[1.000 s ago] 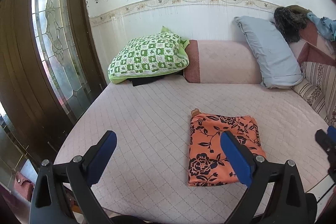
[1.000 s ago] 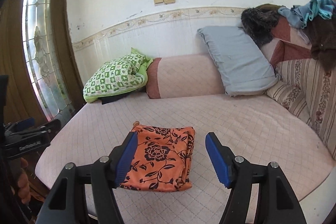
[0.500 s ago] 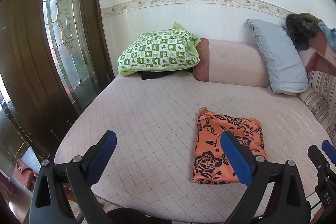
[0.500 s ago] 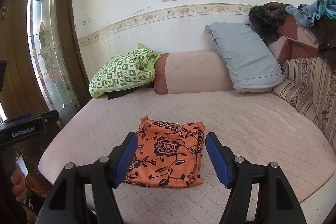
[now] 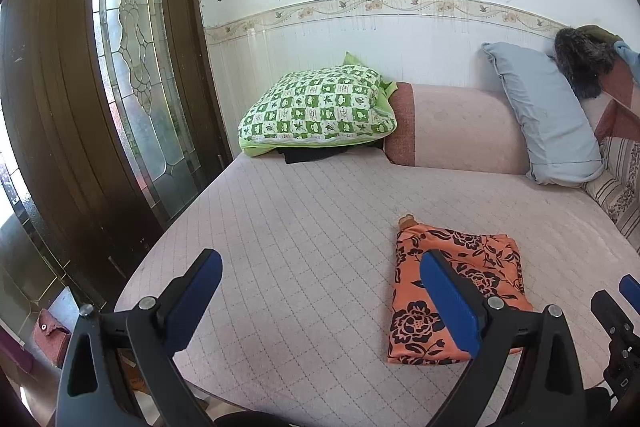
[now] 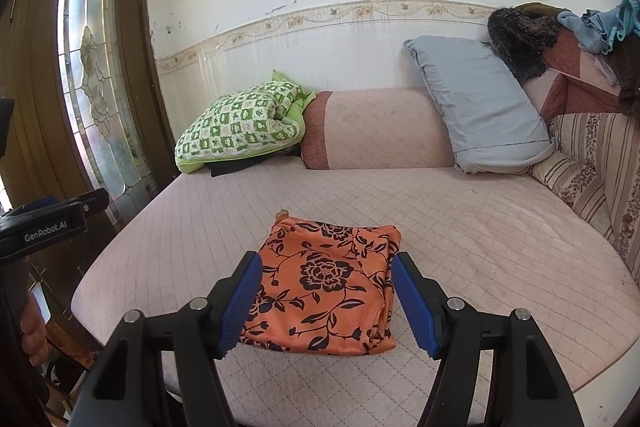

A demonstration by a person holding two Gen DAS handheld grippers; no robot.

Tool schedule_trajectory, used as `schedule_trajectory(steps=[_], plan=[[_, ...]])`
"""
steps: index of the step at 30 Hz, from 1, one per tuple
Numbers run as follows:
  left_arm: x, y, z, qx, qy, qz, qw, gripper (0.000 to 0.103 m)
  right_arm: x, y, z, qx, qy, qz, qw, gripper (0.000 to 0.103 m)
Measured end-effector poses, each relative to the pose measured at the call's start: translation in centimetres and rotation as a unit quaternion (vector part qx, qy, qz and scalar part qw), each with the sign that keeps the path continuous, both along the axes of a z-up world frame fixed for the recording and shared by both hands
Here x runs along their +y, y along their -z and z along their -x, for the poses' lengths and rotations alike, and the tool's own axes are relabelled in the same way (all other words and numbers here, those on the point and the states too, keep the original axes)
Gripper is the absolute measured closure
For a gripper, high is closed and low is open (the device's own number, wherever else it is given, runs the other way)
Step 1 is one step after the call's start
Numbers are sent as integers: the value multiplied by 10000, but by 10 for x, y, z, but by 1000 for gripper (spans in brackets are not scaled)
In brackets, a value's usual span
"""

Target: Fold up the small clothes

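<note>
- An orange cloth with a black flower print (image 6: 324, 287) lies folded into a flat, roughly square packet on a pink quilted bed (image 6: 480, 227), near the bed's front edge.
- The right gripper (image 6: 326, 301) hangs just above the front of the cloth, its blue-padded jaws spread wide, one on either side of the packet, holding nothing.
- The left gripper (image 5: 320, 301) is off to the left of the cloth, over bare bedding, jaws also spread and empty; its right pad overlaps the cloth's left part in view.
- At the back of the bed sit a green checked pillow (image 5: 316, 109), a pink bolster (image 5: 456, 127) and a grey pillow (image 5: 548, 119) against the white wall.
- A dark wooden door with leaded glass (image 5: 132, 67) stands at left.
</note>
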State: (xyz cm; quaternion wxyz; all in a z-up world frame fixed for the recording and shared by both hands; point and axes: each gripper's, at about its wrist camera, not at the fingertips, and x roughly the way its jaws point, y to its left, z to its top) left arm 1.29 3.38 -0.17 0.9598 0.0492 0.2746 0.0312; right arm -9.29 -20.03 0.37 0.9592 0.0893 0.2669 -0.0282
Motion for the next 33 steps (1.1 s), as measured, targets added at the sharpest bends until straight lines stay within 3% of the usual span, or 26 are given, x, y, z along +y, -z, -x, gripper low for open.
schedule_trajectory(steps=[33], plan=[[-3,-7,12,-105,270,139,9995,4,3,-3,3,-62,-26,-49,10000,33]])
